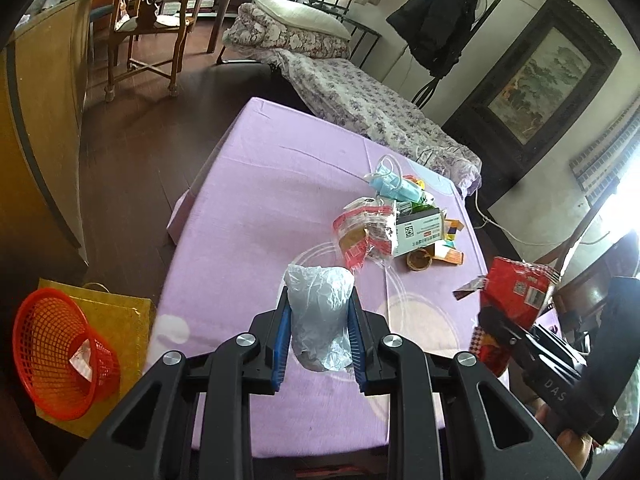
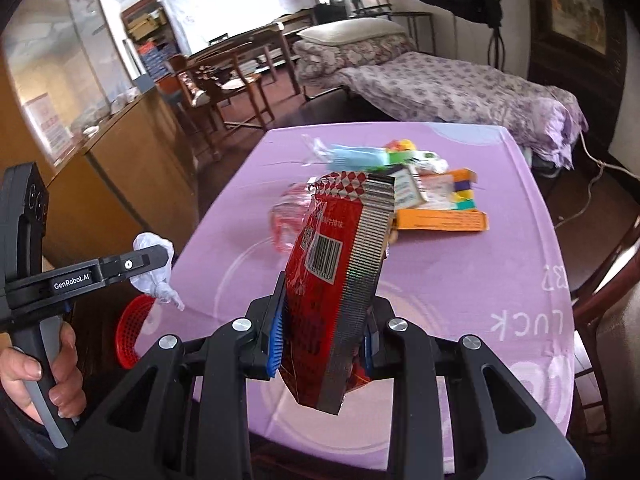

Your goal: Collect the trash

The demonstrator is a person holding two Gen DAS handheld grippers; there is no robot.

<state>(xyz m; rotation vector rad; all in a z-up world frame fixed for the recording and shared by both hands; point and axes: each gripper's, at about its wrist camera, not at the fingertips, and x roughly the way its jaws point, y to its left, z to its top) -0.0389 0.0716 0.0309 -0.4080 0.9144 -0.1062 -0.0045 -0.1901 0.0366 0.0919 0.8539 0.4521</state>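
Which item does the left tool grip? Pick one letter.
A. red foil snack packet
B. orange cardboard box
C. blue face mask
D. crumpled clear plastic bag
D: the left tool is closed on the crumpled clear plastic bag, which sits between its blue pads above the purple tablecloth.

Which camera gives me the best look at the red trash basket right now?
The left wrist view. There the red basket shows nearly whole, on the floor left of the table, tipped toward the camera with a scrap of paper inside. The right wrist view shows only a sliver of its rim, beside the table edge.
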